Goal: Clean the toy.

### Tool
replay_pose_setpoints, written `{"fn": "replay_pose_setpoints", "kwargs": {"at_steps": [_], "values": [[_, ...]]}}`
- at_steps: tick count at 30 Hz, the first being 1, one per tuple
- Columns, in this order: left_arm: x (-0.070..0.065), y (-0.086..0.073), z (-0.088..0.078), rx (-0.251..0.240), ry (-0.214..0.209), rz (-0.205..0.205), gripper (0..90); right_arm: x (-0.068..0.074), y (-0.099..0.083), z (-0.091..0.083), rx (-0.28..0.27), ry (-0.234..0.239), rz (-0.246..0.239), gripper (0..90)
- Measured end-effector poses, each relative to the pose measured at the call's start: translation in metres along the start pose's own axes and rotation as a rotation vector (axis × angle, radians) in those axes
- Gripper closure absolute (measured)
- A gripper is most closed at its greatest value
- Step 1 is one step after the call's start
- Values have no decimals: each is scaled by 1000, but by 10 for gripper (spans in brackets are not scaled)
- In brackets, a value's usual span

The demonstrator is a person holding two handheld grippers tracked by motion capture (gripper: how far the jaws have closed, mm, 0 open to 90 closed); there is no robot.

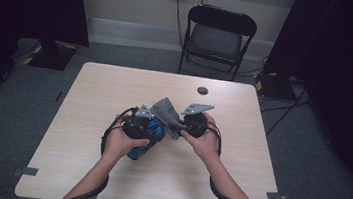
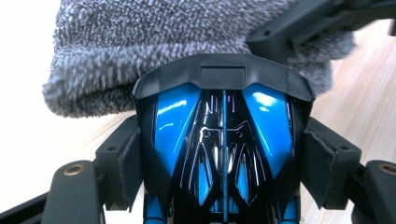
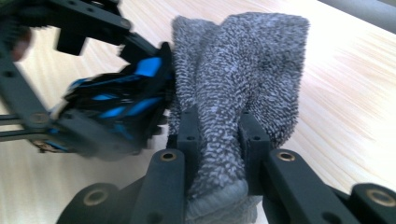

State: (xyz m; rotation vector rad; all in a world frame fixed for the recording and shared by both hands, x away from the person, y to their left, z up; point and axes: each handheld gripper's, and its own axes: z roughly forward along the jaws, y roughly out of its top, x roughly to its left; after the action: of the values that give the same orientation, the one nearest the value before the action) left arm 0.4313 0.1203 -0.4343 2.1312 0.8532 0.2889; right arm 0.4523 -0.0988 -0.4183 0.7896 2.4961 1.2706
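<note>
Left gripper [image 2: 224, 154]: jaws set wide and clamped on one blue-and-black toy car [image 2: 223, 140], one pad pressed to each flank. The car is held off the table [image 1: 115, 87], near the middle of the tabletop in the high view, nose toward the cloth.

Right gripper [image 3: 218, 140]: jaws drawn nearly together, pinching one grey terry cloth [image 3: 233, 79]. The cloth is bunched between the two pads and fans out beyond them. Its free part is laid against the front end of the car; contact is seen in the right gripper view, where the car is blurred.

Count at the hands: two grippers, one car, one cloth. In the high view each gripper is held in one hand, left gripper [image 1: 147, 122], right gripper [image 1: 182, 122], with the cloth [image 1: 167, 109] bridging them above the wood.

Farther out: one small dark round disc [image 1: 202, 90] is seen on the table near its far edge, well apart from the hands. One black folding chair [image 1: 219, 36] is stood beyond the table.
</note>
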Motion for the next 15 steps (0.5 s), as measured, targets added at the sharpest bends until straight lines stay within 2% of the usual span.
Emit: {"fn": "replay_pose_setpoints", "kwargs": {"at_steps": [7,15], "values": [[4,-1,-2,-3,7,-10,256,7,2,-1,-11,31,-39,750],[5,-2,-1,6,18,-8,256,7,-4,-5,-25,50,-40,751]]}}
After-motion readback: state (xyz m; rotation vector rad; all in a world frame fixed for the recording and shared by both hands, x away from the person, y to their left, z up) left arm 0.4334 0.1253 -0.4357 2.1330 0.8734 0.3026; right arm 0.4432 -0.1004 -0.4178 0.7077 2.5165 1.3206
